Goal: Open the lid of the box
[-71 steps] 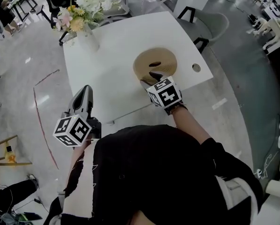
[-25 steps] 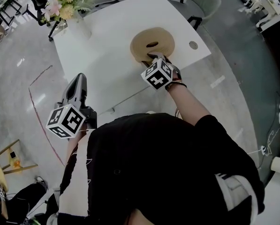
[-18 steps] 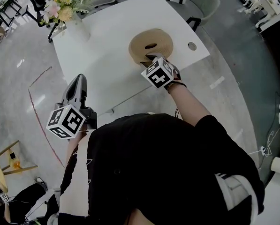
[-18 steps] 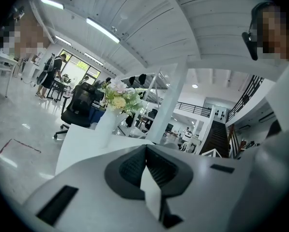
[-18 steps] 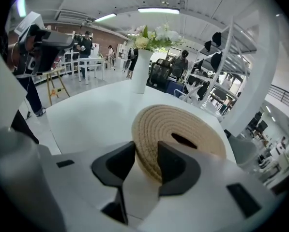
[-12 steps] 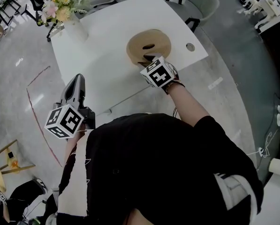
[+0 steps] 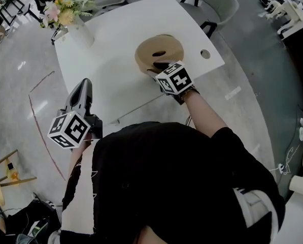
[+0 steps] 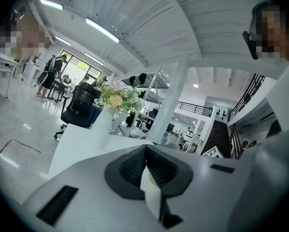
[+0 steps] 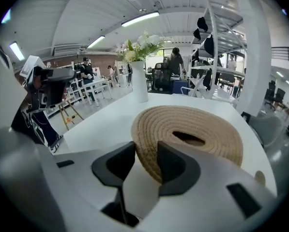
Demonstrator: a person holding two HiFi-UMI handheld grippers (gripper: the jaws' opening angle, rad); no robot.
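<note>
Downward, right gripper tilted (clamping lid rim), arm outstretched.

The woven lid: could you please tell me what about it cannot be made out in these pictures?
Head view: woven lid's near rim, covered by the right gripper.
Right gripper view: any box under it, hidden by the lid itself; the slot's inside, too dark.
Left gripper view: lid not visible.

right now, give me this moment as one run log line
right gripper: shut on woven lid rim | left gripper: shut, empty | grip point: near edge of lid
</note>
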